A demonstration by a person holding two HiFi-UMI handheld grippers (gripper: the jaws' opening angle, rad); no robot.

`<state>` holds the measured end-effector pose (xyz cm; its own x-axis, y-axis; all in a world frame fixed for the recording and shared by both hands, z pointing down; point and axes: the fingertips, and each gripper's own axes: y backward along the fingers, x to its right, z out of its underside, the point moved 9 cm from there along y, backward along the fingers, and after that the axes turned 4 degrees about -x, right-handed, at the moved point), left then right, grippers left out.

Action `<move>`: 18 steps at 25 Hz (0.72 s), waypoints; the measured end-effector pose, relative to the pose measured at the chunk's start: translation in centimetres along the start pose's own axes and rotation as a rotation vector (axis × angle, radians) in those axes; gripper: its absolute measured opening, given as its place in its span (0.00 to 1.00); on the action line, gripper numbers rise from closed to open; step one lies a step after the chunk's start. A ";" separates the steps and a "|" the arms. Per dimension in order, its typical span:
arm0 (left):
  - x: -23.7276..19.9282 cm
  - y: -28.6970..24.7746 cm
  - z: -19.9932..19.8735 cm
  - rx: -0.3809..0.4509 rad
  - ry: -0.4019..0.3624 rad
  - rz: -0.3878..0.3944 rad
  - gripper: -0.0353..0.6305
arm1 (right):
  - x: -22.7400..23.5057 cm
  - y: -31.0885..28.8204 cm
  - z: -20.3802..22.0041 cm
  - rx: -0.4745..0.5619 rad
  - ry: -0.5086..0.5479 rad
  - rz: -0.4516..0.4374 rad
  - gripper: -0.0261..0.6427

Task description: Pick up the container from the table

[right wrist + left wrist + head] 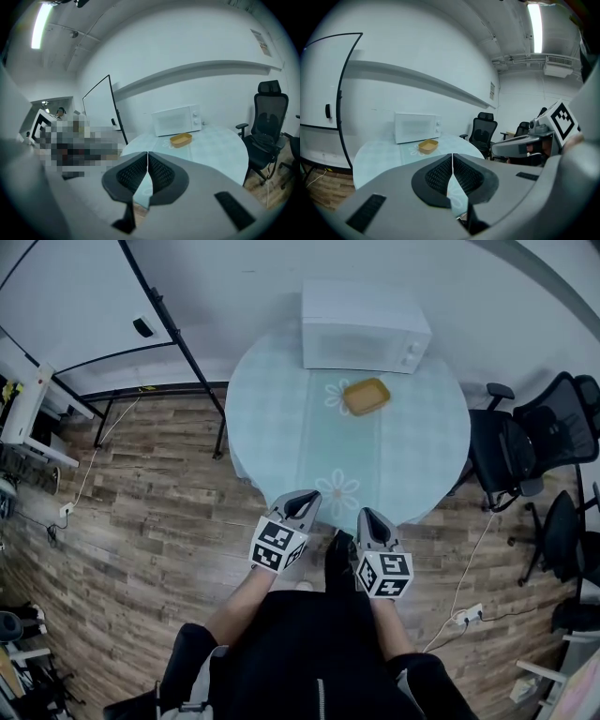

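- Pale green round table [422, 446] stands on a wood floor.
- White microwave [361, 324] sits at the table's far edge.
- Left gripper [302, 505] and right gripper [372, 521] hover at the near edge, jaws pressed together, holding nothing.
- Yellow container [366, 396] lies just before the microwave, well apart from both grippers.

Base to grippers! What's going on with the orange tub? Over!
Left gripper and right gripper: jaws shut, empty, by near edge of table. Container untouched, before microwave. Nothing between. Over.
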<state>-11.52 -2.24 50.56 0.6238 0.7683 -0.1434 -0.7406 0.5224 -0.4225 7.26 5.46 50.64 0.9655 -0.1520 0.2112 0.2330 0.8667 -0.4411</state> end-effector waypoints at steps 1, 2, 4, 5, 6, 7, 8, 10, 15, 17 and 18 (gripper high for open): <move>-0.4 -0.9 -0.5 -0.002 0.000 -0.004 0.08 | 0.6 -0.8 -0.5 0.000 0.000 -0.005 0.08; -0.9 -1.7 -0.9 -0.003 0.002 -0.008 0.08 | 1.2 -1.6 -1.0 -0.002 0.001 -0.011 0.08; -1.7 -3.4 -1.8 -0.005 0.008 -0.018 0.08 | 2.4 -3.2 -2.0 -0.010 0.007 -0.027 0.08; -2.1 -4.3 -2.3 -0.005 0.012 -0.023 0.08 | 2.9 -4.0 -2.6 -0.014 0.012 -0.036 0.08; -2.5 -5.2 -2.9 -0.006 0.016 -0.026 0.08 | 3.6 -4.8 -3.2 -0.019 0.018 -0.044 0.08; -2.9 -6.2 -3.5 -0.006 0.019 -0.030 0.08 | 4.3 -5.7 -4.0 -0.023 0.024 -0.052 0.08; -3.4 -7.2 -4.1 -0.008 0.023 -0.035 0.08 | 5.0 -6.6 -4.8 -0.027 0.031 -0.060 0.08; -4.3 -9.2 -5.1 -0.014 0.038 -0.043 0.08 | 6.5 -8.3 -6.3 -0.037 0.043 -0.074 0.08; -6.1 -13.2 -7.0 -0.030 0.065 -0.069 0.08 | 9.8 -11.7 -9.1 -0.056 0.059 -0.097 0.08; -6.6 -14.4 -7.7 -0.034 0.072 -0.077 0.08 | 10.8 -12.8 -9.8 -0.063 0.060 -0.106 0.08; -6.8 -15.1 -8.0 -0.036 0.075 -0.082 0.08 | 11.2 -13.4 -10.2 -0.065 0.060 -0.112 0.08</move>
<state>-2.66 -18.31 50.78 0.6999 0.6930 -0.1732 -0.6778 0.5678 -0.4671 16.15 -12.68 50.02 0.9379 -0.2759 0.2105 0.3447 0.8103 -0.4740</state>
